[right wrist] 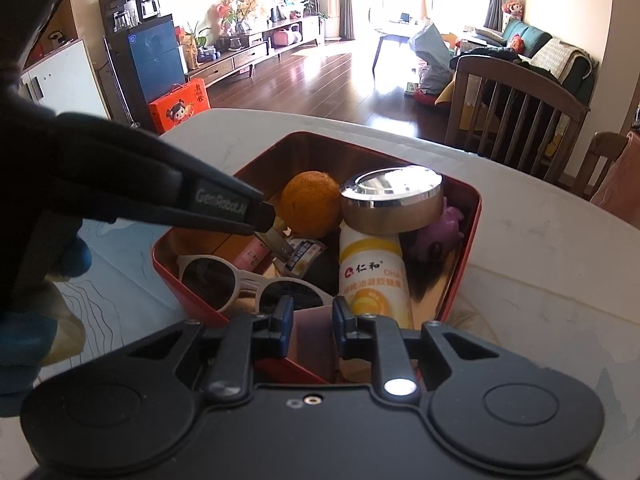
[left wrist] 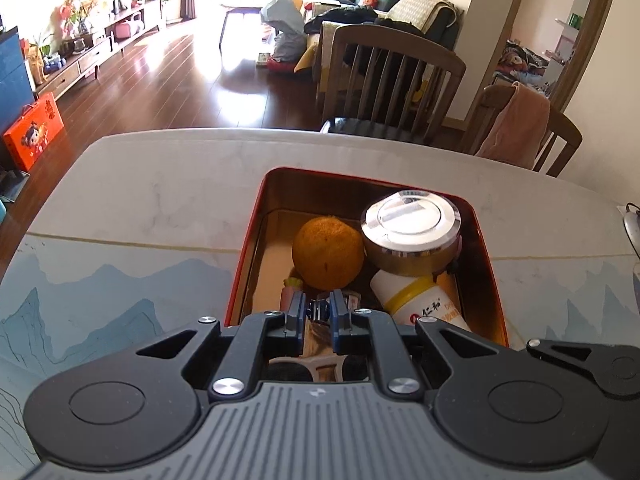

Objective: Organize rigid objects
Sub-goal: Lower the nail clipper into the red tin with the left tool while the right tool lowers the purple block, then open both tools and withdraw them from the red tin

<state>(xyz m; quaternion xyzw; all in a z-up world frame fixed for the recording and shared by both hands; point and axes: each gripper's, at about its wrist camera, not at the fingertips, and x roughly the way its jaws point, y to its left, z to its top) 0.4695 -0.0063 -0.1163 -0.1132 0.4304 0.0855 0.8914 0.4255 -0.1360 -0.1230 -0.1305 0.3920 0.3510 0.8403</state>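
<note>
Red square metal tin sitting on the counter, crowded. Left tongs gripping a small packet; right tongs hovering nearly closed, empty. Risk: lifting could be dragging the white round-framed sunglasses out.

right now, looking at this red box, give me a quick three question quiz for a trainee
1. True or false: the orange lies inside the red box.
2. Which thing covers the far end of the white bottle? A: the sunglasses. B: the silver-lidded jar. C: the purple toy.
3. Which hand-held gripper pinches a small metal item over the box?

Key: 1 true. 2 B. 3 the left hand-held gripper.
</note>
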